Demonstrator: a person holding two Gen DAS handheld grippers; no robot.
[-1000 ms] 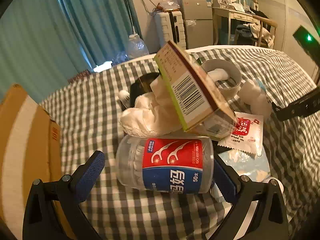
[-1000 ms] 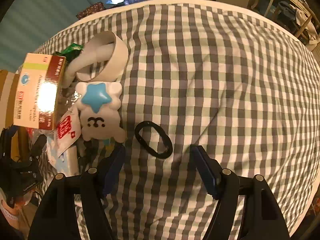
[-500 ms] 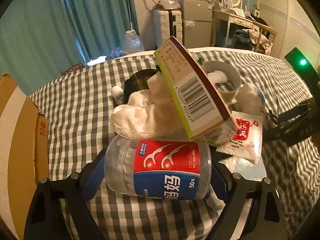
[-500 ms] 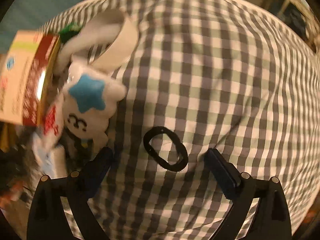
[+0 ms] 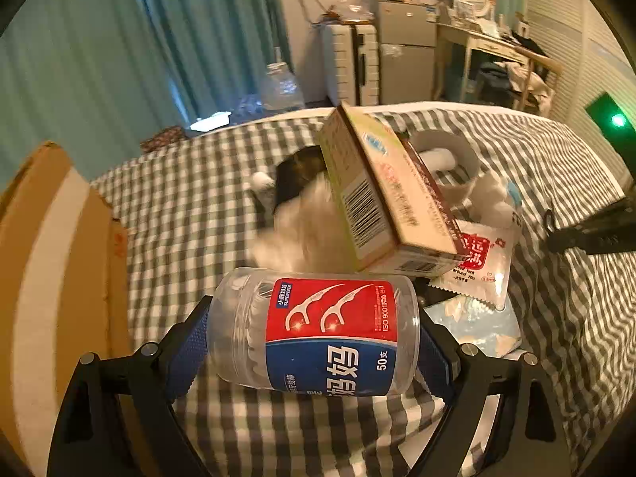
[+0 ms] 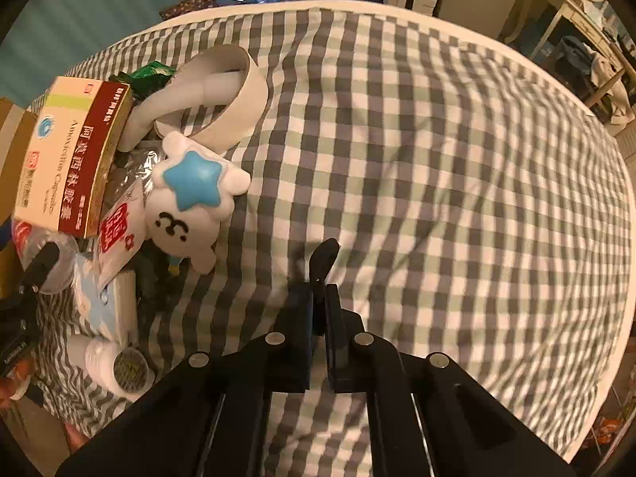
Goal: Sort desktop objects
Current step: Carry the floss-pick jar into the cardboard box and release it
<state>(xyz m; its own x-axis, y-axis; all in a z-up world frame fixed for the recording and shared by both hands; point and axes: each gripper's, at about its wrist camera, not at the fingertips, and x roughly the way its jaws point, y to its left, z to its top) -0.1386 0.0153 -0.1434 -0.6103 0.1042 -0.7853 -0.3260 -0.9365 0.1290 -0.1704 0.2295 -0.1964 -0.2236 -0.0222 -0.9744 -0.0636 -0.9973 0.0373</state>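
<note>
Checked cloth [image 6: 437, 159] is covering the table. Medicine box [image 5: 381, 194] is leaning on the pile. Left gripper [image 5: 314, 334] is clamping the floss jar [image 5: 318, 330] sideways above the cloth. Right gripper [image 6: 318, 302] is pinching the black hair tie [image 6: 324, 258], fingers nearly touching.

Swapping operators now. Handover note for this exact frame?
Left tool: shut on the floss pick jar, gripped across its ends, lying sideways, at the near edge of the pile.
Right tool: shut on the black hair tie, pinched flat, over the bare checked cloth.
Still in the pile: medicine box tilted on top, star plush, white tape ring, red-print sachet, small white bottle.
Done: both grasps made. Left: place the jar and hair tie, then sort the pile. A cardboard box sits on the left; whether it is the drop spot is not shown.
</note>
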